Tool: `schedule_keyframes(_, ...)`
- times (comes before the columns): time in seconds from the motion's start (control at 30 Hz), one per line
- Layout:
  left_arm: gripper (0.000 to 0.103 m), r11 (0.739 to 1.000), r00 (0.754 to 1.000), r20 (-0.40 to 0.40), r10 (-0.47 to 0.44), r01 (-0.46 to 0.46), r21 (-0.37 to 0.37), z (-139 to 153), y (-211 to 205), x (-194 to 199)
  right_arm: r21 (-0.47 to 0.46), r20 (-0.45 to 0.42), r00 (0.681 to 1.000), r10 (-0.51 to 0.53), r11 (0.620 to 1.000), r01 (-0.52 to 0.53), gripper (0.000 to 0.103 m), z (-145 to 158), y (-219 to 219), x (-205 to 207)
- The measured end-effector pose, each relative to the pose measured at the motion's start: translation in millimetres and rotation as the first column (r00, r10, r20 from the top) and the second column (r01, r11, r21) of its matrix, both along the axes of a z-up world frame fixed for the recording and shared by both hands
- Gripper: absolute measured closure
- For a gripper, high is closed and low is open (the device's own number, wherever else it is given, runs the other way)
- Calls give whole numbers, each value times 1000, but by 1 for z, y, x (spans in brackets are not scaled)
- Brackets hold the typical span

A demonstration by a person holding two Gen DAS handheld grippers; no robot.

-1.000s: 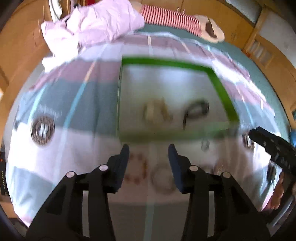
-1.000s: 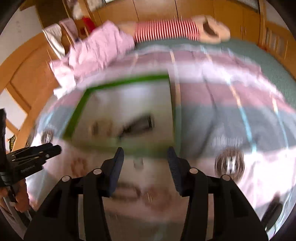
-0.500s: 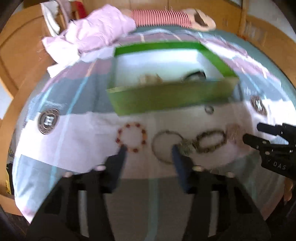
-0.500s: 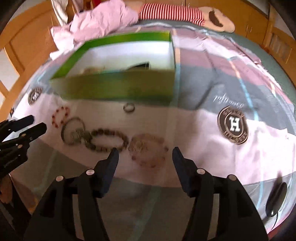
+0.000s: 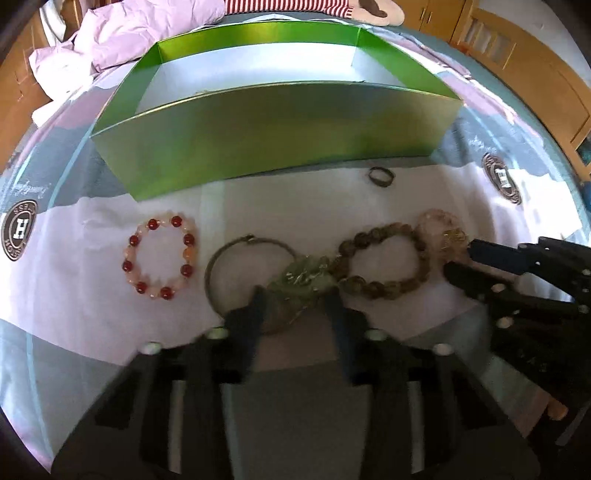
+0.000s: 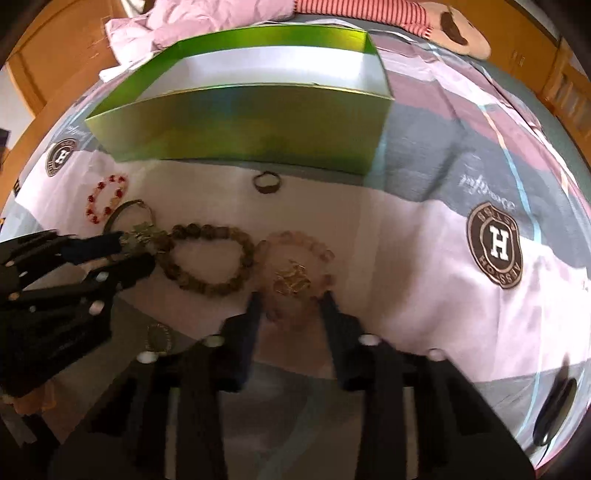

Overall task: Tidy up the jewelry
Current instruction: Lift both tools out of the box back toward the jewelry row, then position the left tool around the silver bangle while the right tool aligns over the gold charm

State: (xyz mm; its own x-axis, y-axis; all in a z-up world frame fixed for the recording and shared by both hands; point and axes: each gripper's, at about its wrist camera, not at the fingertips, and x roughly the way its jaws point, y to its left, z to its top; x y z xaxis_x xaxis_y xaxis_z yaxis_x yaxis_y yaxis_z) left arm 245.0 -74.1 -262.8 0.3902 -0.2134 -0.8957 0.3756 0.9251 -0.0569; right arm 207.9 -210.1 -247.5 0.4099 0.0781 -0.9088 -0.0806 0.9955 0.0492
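Observation:
A green box point(image 5: 273, 133) stands on the bedspread, its inside hidden by the near wall; it also shows in the right wrist view point(image 6: 243, 125). In front lie a red-bead bracelet point(image 5: 159, 254), a thin metal bangle point(image 5: 229, 266), a green charm point(image 5: 306, 277), a brown-bead bracelet point(image 5: 384, 262), a pale pink bracelet point(image 6: 295, 273) and a small ring point(image 5: 381, 176). My left gripper point(image 5: 297, 295) is open, low over the green charm and bangle. My right gripper point(image 6: 291, 299) is open, its fingers either side of the pink bracelet.
A crumpled pink cloth point(image 5: 129, 29) and a striped plush toy point(image 6: 424, 18) lie behind the box. Wooden cabinets point(image 5: 524, 70) stand at the far right. A dark object point(image 6: 554, 410) lies at the bedspread's near right edge.
Both grippers have come down and forward from above the box to the row of jewelry in front of it. The box's contents have gone out of sight.

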Motion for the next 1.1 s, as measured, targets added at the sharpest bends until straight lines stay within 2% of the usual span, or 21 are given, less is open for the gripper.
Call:
schedule_keyframes(0.03,78,1000,1000,-2,10,-10,-12,2,3,1,4,9,1000,10,1000,-10,86,2,1,-1)
schedule_keyframes(0.07,85,999,1000,-8,16,-16,-27,4,5,1,11,18,1000,23,1000,-23,100,5,2,-2)
schedule_keyframes(0.1,98,999,1000,-10,21,-21,-36,6,7,1,26,19,999,35,999,-35,103,7,3,-2)
schedule_keyframes(0.13,100,999,1000,-5,30,-30,-42,10,11,1,51,23,999,42,998,-43,103,10,3,-3)
schedule_keyframes(0.27,102,995,995,56,78,-75,-63,35,31,-4,109,81,996,26,993,-34,103,26,-5,-7)
schedule_keyframes(0.4,102,986,985,93,142,-132,-106,57,55,-2,117,86,992,-92,990,82,103,28,-27,-1)
schedule_keyframes(0.43,100,983,982,94,161,-151,-107,59,59,1,121,68,990,-124,986,115,99,23,-31,2)
schedule_keyframes(0.47,91,979,979,88,183,-174,-107,56,61,5,131,47,988,-146,982,139,89,19,-33,4)
schedule_keyframes(0.5,83,977,978,79,193,-184,-106,54,63,7,140,37,987,-156,979,149,82,16,-34,6)
schedule_keyframes(0.53,80,975,977,68,202,-194,-104,50,63,10,143,38,987,-158,978,151,71,15,-34,8)
schedule_keyframes(0.57,80,975,977,59,206,-199,-99,45,62,12,136,43,987,-157,979,150,66,15,-32,10)
schedule_keyframes(0.67,77,978,979,28,200,-198,-67,27,52,21,89,41,990,-138,987,133,61,9,-19,17)
schedule_keyframes(0.77,77,979,980,-8,200,-200,-37,10,47,27,105,38,991,-125,987,121,61,3,-16,20)
schedule_keyframes(0.87,77,980,980,7,199,-199,-16,7,47,25,95,22,996,-89,992,87,61,1,-9,20)
schedule_keyframes(0.93,77,982,982,-19,188,-188,-14,6,45,25,100,5,999,-51,994,51,70,-2,-2,18)
schedule_keyframes(0.97,77,982,982,-34,186,-186,-18,4,45,25,101,1,999,-35,994,35,82,-2,0,16)
schedule_keyframes(1.0,77,983,982,-48,182,-184,-20,2,45,25,103,1,1000,-20,994,19,87,-2,2,16)
schedule_keyframes(1.03,77,983,983,-42,180,-180,-15,2,45,24,109,13,1000,-8,994,6,89,0,4,13)
schedule_keyframes(1.1,80,985,985,-31,172,-172,2,3,43,23,137,33,999,14,990,-18,103,7,6,10)
